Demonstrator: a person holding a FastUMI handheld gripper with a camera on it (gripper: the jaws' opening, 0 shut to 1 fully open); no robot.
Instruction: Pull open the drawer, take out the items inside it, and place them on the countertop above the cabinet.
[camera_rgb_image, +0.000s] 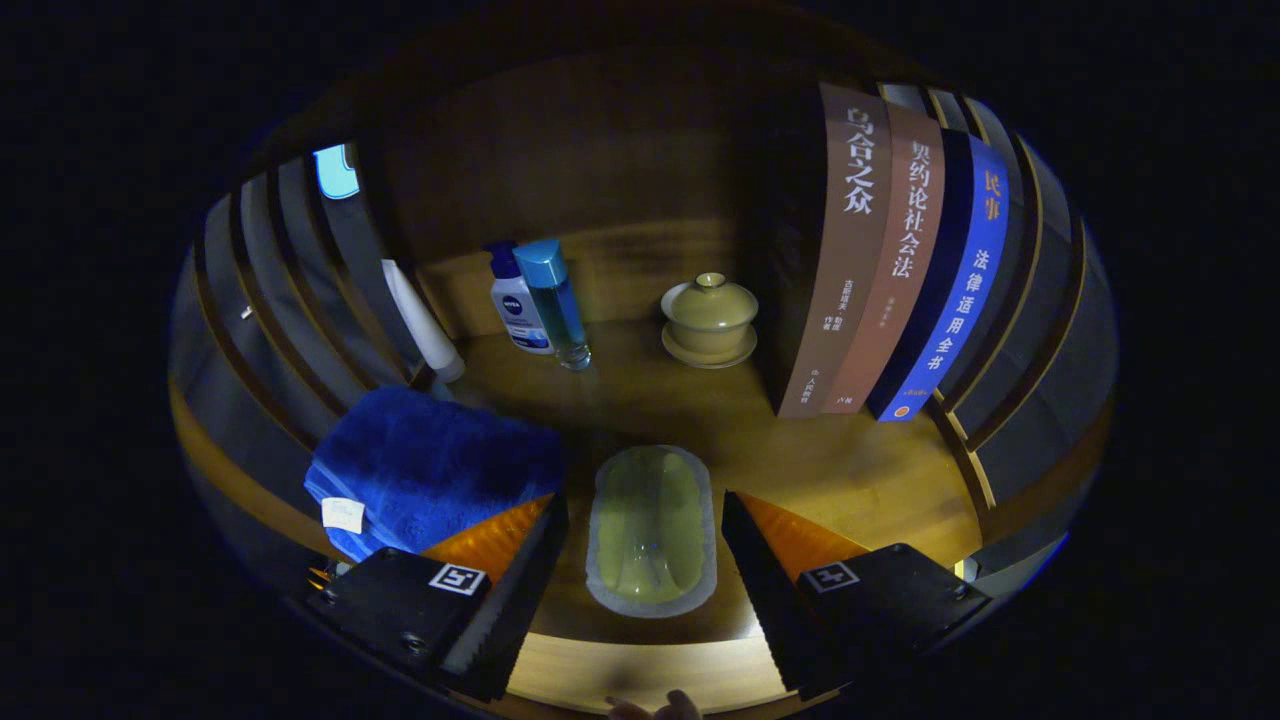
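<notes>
A pale green oval soap dish (650, 530) lies on the wooden countertop (860, 480), between my two fingers and apart from both. My gripper (645, 580) is open, its black fingers (520, 580) standing either side of the dish without touching it. A folded blue towel (430, 465) rests on the countertop just left of the left finger. The drawer is out of sight below.
Beyond the fingers stand a white-and-blue lotion bottle (518, 305), a blue clear bottle (557, 300), a white tube (425, 325) and a lidded green tea bowl on a saucer (710, 320). Upright books (900, 260) stand to the right. Slatted panels flank both sides.
</notes>
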